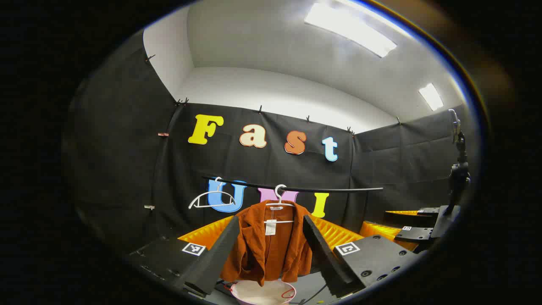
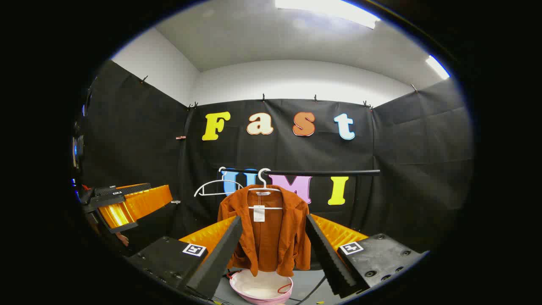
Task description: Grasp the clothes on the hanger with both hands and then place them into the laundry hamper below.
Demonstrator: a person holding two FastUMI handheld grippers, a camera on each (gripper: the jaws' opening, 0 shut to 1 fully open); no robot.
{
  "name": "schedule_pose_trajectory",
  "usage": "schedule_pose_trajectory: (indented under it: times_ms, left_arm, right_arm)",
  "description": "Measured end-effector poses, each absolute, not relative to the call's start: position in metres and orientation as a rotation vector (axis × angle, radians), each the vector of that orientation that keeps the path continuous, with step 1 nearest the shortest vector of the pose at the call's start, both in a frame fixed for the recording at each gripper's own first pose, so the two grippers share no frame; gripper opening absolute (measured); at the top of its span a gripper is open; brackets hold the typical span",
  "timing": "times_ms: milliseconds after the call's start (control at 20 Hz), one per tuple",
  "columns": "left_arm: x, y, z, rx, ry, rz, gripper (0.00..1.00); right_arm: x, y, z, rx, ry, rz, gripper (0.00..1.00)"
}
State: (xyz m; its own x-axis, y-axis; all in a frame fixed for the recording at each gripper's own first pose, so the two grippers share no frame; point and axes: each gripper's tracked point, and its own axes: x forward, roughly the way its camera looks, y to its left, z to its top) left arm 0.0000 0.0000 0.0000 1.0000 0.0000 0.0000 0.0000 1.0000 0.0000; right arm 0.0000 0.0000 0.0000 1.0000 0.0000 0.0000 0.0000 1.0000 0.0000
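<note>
Ahead, rust jacket [image 1: 266,245] on white hanger [image 1: 280,199] at twelve o'clock, pink hamper [image 2: 261,287] at six, both grippers' jaws gaping wide.

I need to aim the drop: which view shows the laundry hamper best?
The right gripper view: the laundry hamper shows nearly its whole rim and inside, under the hanging jacket. In the left gripper view the hamper is cut off at the bottom edge.

No readable text: white tag [image 1: 270,227] on jacket [image 1: 266,243] too small, gripper square markers [image 2: 194,249] just patterns
</note>
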Motion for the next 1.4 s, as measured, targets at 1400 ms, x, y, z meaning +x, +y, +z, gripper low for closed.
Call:
schedule_pose_trajectory:
  times_ms: [1400]
  left_arm:
    - [0.014, 0.007, -0.012, -0.009, -0.015, 0.073, 0.95]
  right_arm:
    - [0.017, -0.016, -0.018, 0.038, 0.037, 0.022, 1.00]
